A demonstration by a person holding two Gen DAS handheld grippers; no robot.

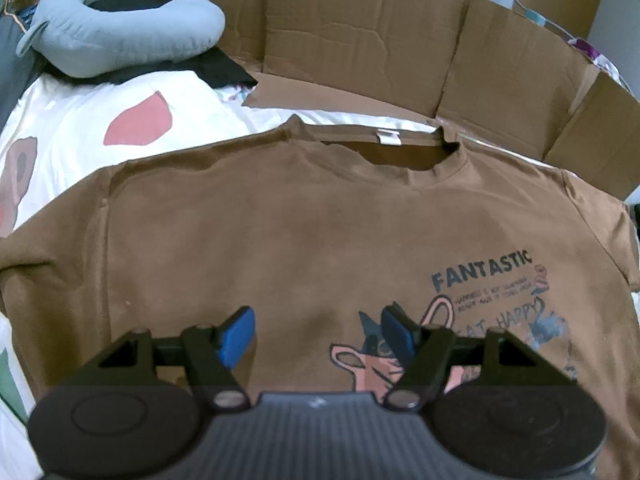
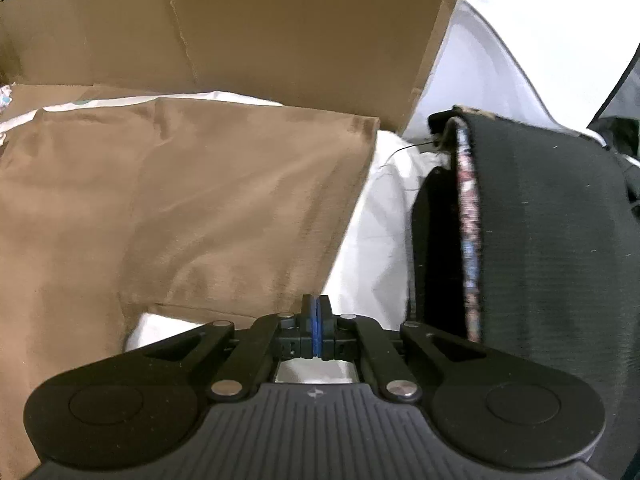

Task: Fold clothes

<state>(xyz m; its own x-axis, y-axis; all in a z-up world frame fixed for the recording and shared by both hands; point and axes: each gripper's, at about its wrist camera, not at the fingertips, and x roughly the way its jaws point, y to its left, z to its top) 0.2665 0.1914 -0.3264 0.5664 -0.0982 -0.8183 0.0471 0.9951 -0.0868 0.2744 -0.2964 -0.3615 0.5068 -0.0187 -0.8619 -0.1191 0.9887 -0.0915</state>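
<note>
In the left wrist view, a brown T-shirt [image 1: 280,232] is seen spread flat, front side up, on a white bed sheet [image 1: 80,120] printed with pink and brown shapes. The collar, with a small white label [image 1: 388,137] inside it, lies at the far edge of the shirt, and a sleeve is extended to each side. A cartoon print with the word "FANTASTIC" [image 1: 482,270] is carried on the right part of the chest. The left gripper [image 1: 318,334] is held above the near middle of the shirt, its blue pads [image 1: 236,336] set wide apart with nothing between them. Flattened cardboard [image 1: 360,52] is stood along the far side of the bed. A grey U-shaped pillow [image 1: 120,36] is placed at the far left, on a dark cloth.

In the right wrist view, the right sleeve of the brown shirt [image 2: 240,200] is seen laid out on the white sheet [image 2: 372,224], its hem reaching the far right. The right gripper [image 2: 316,320] is held near the sleeve's near edge, by the underarm. Its blue pads are pressed flat together; no cloth can be seen clamped between them, though the tips are partly hidden. A dark fabric object with a patterned trim [image 2: 540,240] is stood at the right, and cardboard [image 2: 280,28] is raised behind the sleeve.
</note>
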